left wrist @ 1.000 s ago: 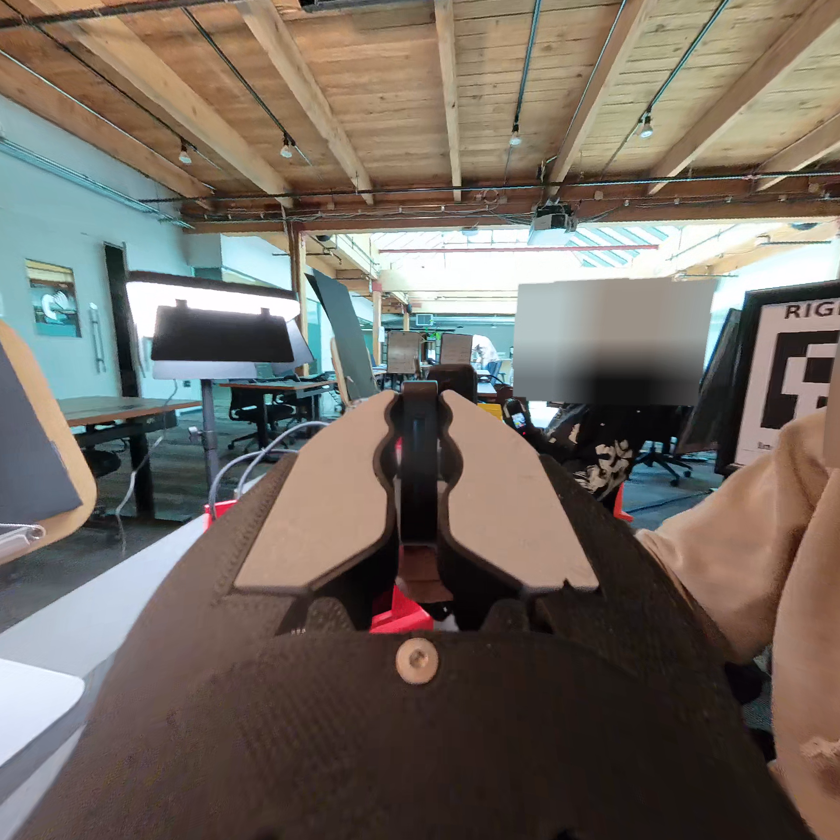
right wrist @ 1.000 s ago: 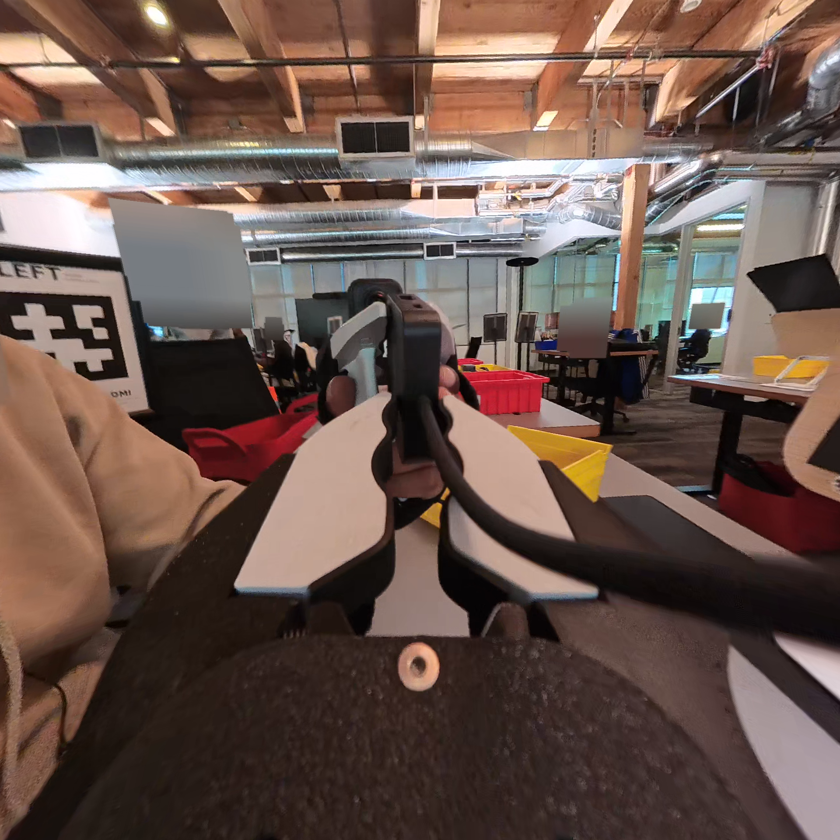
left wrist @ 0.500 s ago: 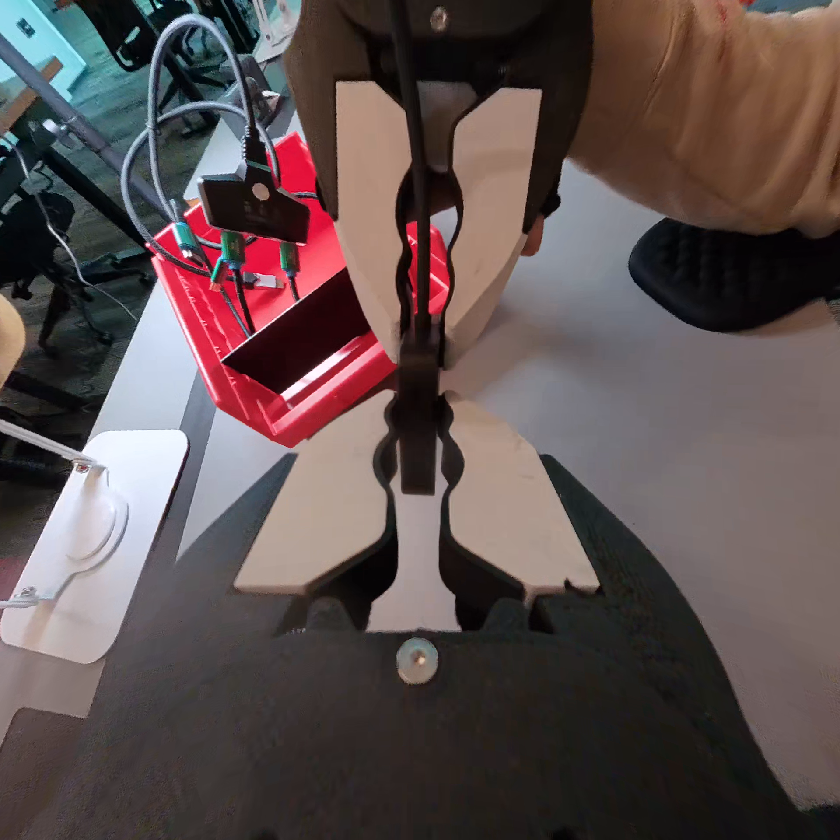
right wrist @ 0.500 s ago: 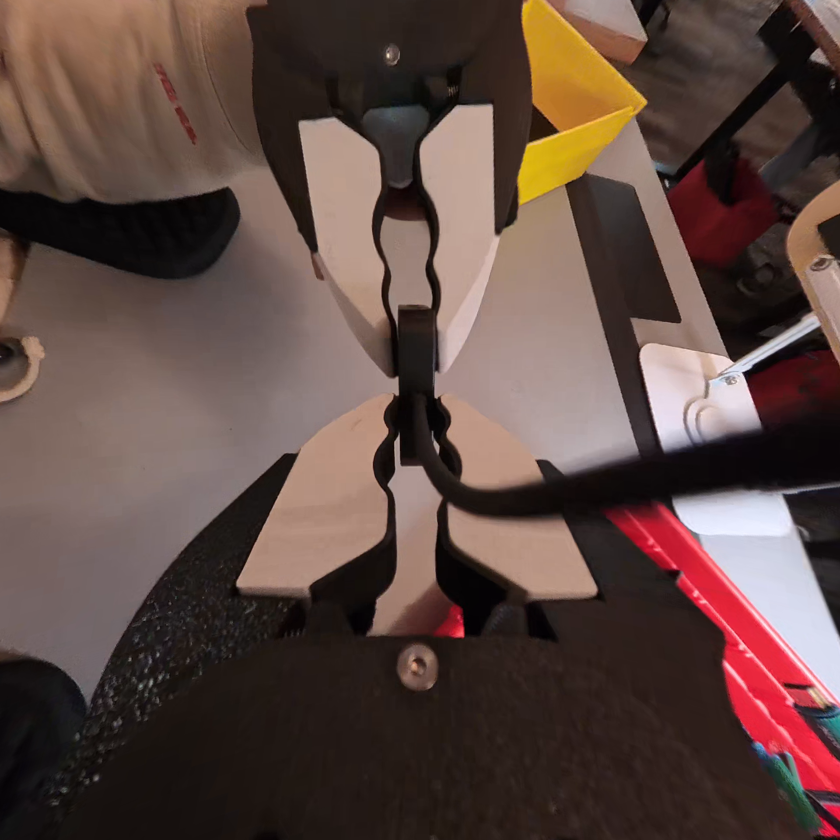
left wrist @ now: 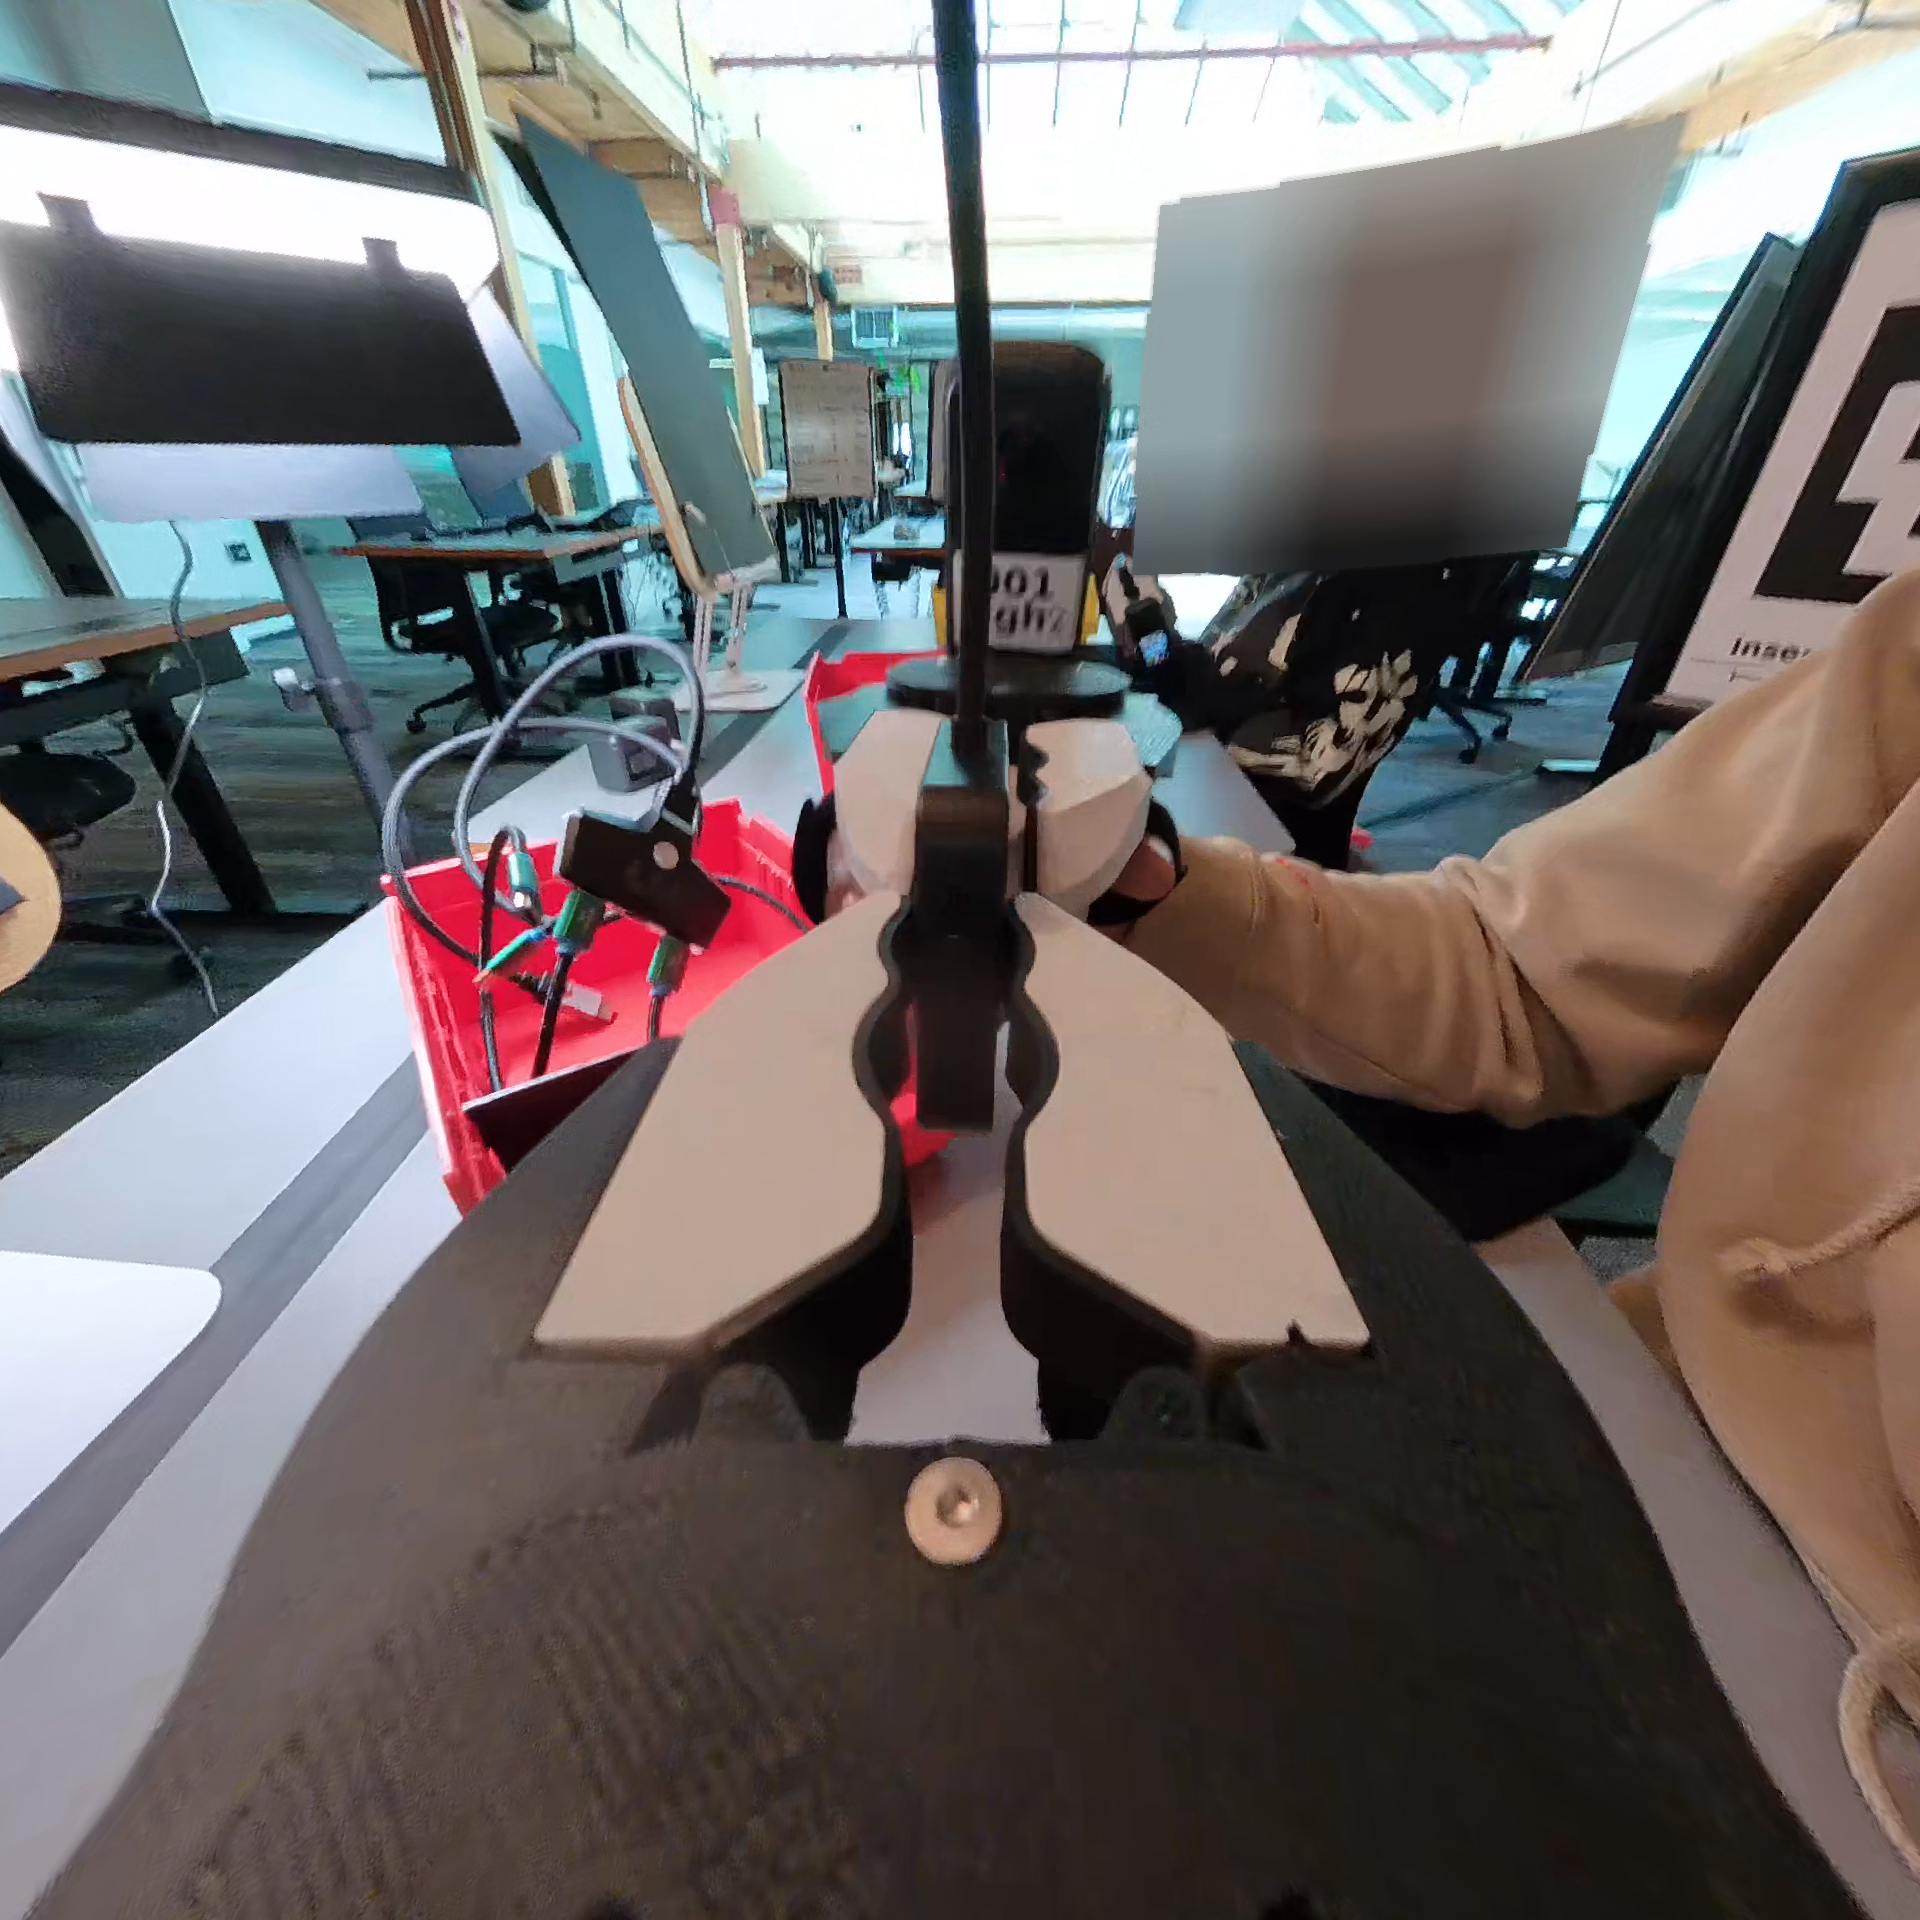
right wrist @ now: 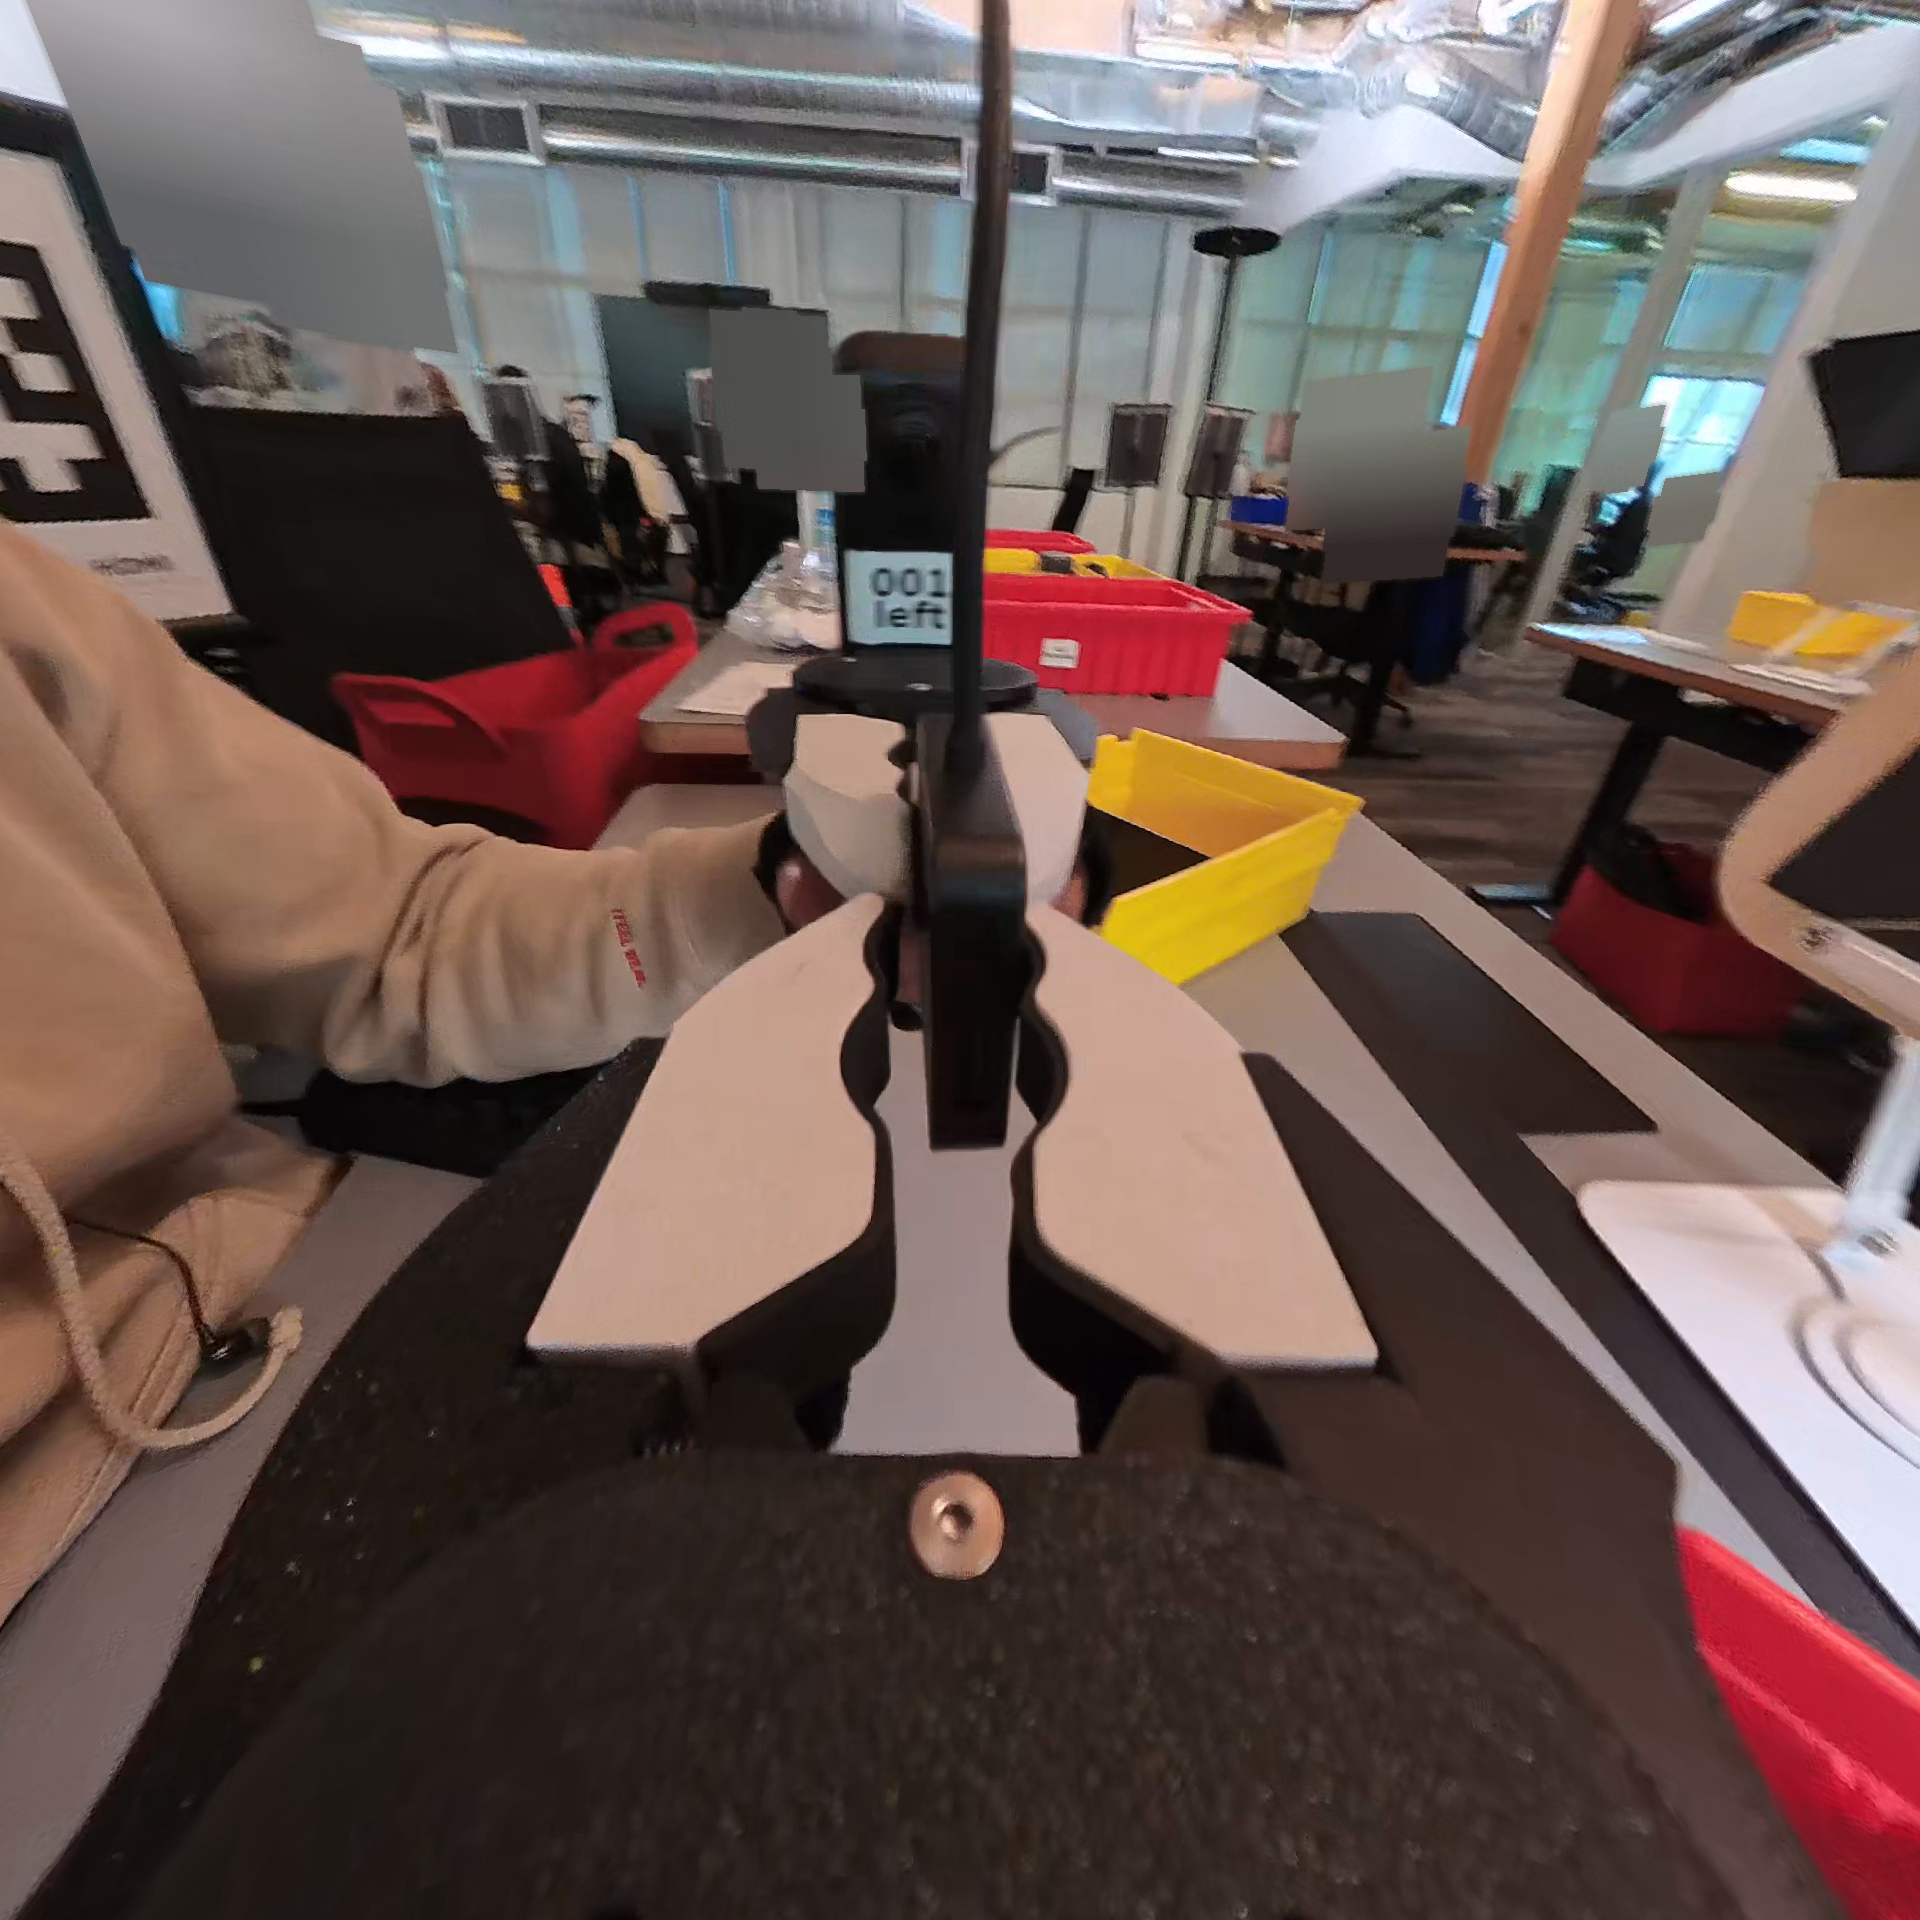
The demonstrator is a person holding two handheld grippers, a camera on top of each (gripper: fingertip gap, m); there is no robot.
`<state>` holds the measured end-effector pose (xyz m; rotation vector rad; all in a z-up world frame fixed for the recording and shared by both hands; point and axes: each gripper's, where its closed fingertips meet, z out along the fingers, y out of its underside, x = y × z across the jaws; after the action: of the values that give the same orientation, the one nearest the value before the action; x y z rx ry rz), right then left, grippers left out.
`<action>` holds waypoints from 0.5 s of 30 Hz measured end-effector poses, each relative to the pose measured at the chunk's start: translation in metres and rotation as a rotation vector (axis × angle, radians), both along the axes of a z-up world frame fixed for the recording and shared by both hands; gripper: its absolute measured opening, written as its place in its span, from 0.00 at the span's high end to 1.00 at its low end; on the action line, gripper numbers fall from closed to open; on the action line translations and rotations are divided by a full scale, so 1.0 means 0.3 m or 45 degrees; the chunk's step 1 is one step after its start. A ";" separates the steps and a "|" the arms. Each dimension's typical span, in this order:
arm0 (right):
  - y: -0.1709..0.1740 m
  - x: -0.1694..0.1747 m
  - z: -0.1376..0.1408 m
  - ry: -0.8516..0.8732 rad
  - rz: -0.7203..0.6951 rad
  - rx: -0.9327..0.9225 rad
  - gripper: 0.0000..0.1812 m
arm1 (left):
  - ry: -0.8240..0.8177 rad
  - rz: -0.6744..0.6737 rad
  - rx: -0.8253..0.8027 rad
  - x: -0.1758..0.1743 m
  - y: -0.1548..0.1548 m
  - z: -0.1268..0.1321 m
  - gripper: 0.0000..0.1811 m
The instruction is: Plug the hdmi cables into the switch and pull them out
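My left gripper (left wrist: 956,914) is shut on a flat black body, the switch (left wrist: 954,1039), seen edge on. My right gripper (left wrist: 987,821) faces it tip to tip. In the right wrist view my right gripper (right wrist: 961,925) is shut on the black HDMI plug (right wrist: 971,997), and the left gripper (right wrist: 925,821) is opposite. A black cable (left wrist: 961,416) rises straight up from the joint; it also shows in the right wrist view (right wrist: 987,364). Whether the plug is fully seated is hidden.
A red bin (left wrist: 436,997) on the grey table (left wrist: 260,1122) to the left holds a black adapter (left wrist: 639,873) with several green-tipped cables. A yellow bin (right wrist: 1226,883) stands beyond the right gripper. White stand bases (right wrist: 1766,1278) lie at the table edge. A person's beige sleeve (left wrist: 1455,956) reaches in. Only a small space, under 4 cm, lies between the two pairs of fingers.
Half a second ago both grippers pointed down at the table; now they are level again, still tip to tip on the same black piece. The cable now runs upward.
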<state>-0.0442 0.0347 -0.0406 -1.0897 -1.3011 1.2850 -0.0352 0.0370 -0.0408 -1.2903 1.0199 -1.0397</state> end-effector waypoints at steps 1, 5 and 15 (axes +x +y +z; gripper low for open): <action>-0.009 0.002 0.009 0.043 0.034 -0.014 0.90 | -0.005 -0.017 -0.006 0.000 -0.008 0.006 0.92; -0.033 0.019 0.011 0.071 0.147 -0.056 0.93 | 0.062 -0.065 -0.022 0.017 -0.044 0.005 0.92; -0.034 0.153 0.107 0.363 0.381 -0.239 0.93 | -0.008 0.138 0.024 -0.216 -0.008 0.131 0.89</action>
<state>0.0019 0.0244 -0.0083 -0.8178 -1.1723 1.7461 -0.1000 0.0346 -0.0016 -1.3117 0.9420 -0.9488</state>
